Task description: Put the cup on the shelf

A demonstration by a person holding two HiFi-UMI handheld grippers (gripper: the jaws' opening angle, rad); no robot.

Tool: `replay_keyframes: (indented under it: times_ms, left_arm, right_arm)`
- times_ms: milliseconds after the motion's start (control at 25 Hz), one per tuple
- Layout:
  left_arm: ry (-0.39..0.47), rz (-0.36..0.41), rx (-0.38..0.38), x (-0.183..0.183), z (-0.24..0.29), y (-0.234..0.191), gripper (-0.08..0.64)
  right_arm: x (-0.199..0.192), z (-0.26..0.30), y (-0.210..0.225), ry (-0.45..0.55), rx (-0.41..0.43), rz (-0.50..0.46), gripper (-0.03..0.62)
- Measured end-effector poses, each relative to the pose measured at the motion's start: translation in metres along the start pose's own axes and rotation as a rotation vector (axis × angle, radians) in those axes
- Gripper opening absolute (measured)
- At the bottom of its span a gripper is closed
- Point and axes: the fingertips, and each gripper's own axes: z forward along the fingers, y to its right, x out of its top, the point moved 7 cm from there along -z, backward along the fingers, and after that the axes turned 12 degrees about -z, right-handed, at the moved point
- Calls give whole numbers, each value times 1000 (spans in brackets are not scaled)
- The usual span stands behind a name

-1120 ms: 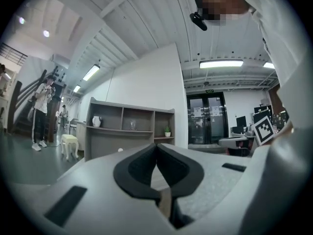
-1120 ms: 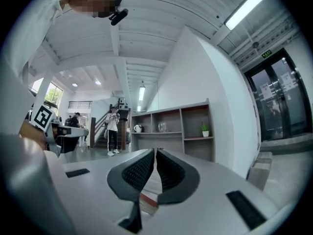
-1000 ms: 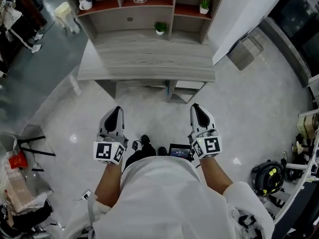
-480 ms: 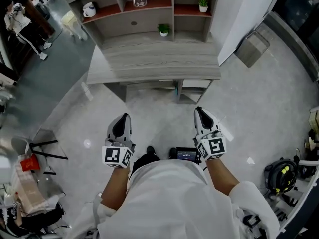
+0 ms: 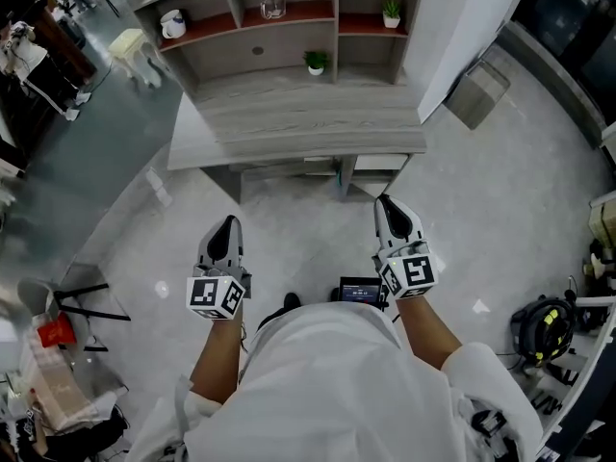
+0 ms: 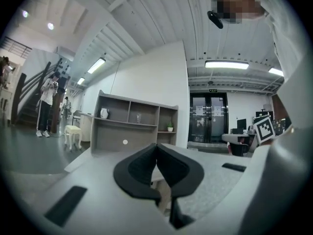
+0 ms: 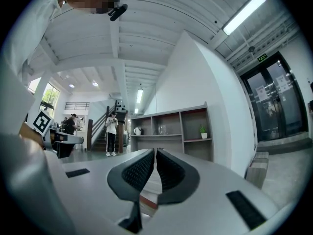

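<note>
A grey shelf unit (image 5: 289, 37) stands on a wooden desk (image 5: 298, 128) ahead of me. A clear glass cup (image 5: 272, 1) stands in its upper middle compartment and shows again in the left gripper view (image 6: 138, 117) and the right gripper view (image 7: 162, 129). A white jug (image 5: 172, 24) sits in the upper left compartment. My left gripper (image 5: 228, 222) and right gripper (image 5: 385, 201) hang low in front of my body, well short of the desk. Both are shut and hold nothing: the left jaws (image 6: 156, 146) and right jaws (image 7: 155, 152) meet at their tips.
Two small potted plants (image 5: 390, 12) (image 5: 315, 62) stand in the shelf. A white stool (image 5: 130, 44) is left of the desk and a grey box (image 5: 476, 94) to its right. A person (image 7: 112, 133) stands by stairs. A helmet (image 5: 544, 323) lies at the right.
The head view has shifted a little. The left gripper has drifted slightly left and the right slightly up. Both stay shut and empty.
</note>
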Motion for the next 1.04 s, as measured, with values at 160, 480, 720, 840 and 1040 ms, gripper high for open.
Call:
replay_keyframes:
  times_ms: [160, 480, 720, 840, 1040]
  left_arm:
    - [2, -25, 17, 0, -12, -21, 9]
    - [24, -32, 41, 2, -29, -38, 9]
    - [18, -46, 33, 0, -37, -39, 9]
    - [25, -48, 20, 0, -39, -39, 9]
    - [25, -52, 5, -1, -42, -45, 9]
  right_arm:
    - [7, 8, -10, 0, -2, -21, 41]
    - [-2, 4, -32, -46, 7, 16, 41]
    - [2, 3, -38, -43, 10, 17, 41]
    - [2, 4, -41, -44, 10, 15, 41]
    - [0, 1, -49, -47, 1, 9, 41]
